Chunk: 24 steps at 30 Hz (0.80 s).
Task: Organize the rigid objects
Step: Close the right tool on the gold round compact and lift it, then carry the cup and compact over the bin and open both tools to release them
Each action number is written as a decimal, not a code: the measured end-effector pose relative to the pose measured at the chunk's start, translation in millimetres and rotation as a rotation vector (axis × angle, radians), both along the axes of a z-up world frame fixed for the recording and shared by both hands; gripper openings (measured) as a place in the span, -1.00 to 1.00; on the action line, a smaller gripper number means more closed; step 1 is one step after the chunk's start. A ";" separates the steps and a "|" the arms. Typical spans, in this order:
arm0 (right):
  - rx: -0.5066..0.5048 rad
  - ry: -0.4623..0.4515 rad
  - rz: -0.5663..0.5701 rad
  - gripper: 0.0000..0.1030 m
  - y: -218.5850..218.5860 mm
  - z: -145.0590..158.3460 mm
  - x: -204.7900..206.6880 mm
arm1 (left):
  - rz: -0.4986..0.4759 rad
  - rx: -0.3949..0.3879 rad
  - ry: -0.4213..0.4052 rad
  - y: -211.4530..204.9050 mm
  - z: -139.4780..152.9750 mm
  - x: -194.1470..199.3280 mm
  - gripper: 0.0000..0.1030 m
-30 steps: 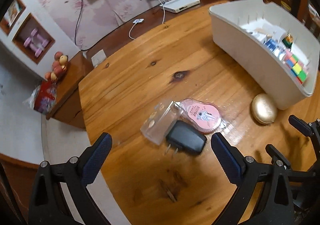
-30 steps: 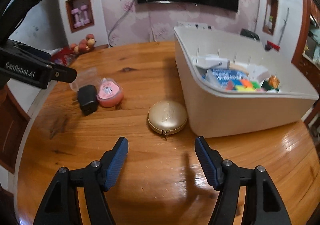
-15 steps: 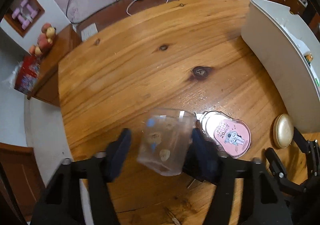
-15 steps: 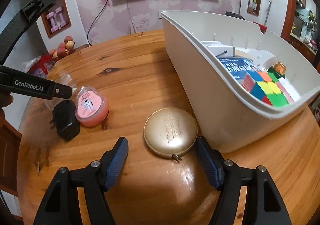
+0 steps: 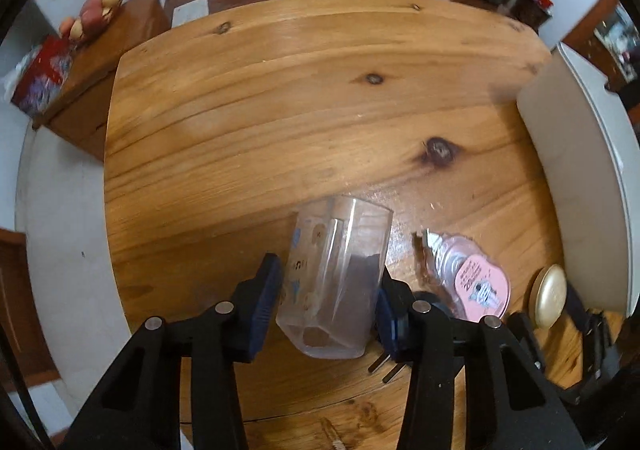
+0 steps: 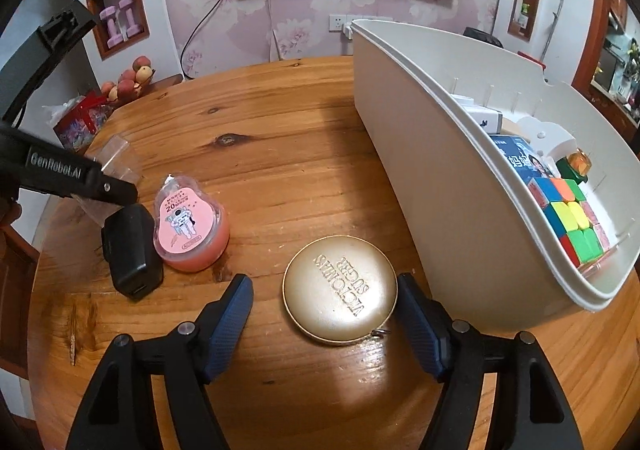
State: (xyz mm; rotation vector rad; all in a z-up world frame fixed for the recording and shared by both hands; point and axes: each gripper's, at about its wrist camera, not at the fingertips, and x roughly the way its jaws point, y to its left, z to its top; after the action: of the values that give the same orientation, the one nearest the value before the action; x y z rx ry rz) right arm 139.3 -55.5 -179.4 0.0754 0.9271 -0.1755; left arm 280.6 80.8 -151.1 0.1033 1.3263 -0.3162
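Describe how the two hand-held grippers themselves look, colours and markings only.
The left hand-held gripper and right hand-held gripper match: black angular plastic frames with triangular cut-outs, silver round pins at the joints, and dark blue ribbed fingers. White "GenRobot.AI" lettering runs along the left one's side in the right wrist view.

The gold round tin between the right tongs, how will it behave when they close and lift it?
The gold round tin looks like stiff metal, so it probably will not deform. Its smooth, glossy, curved rim may slip or twist between the right tongs, which touch it only at two narrow spots. It lies flat on the table, so rolling seems unlikely unless tipped on edge.
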 end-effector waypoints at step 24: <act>-0.031 -0.246 0.258 0.07 18.5 68.8 -75.8 | 0.102 -0.047 -0.151 4.5 84.9 -77.0 -0.33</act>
State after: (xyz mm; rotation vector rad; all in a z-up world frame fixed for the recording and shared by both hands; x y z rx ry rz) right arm 63.4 -37.0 -110.6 -0.0509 0.6805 0.0580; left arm 203.5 85.4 -66.1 0.0193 1.1690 -0.2484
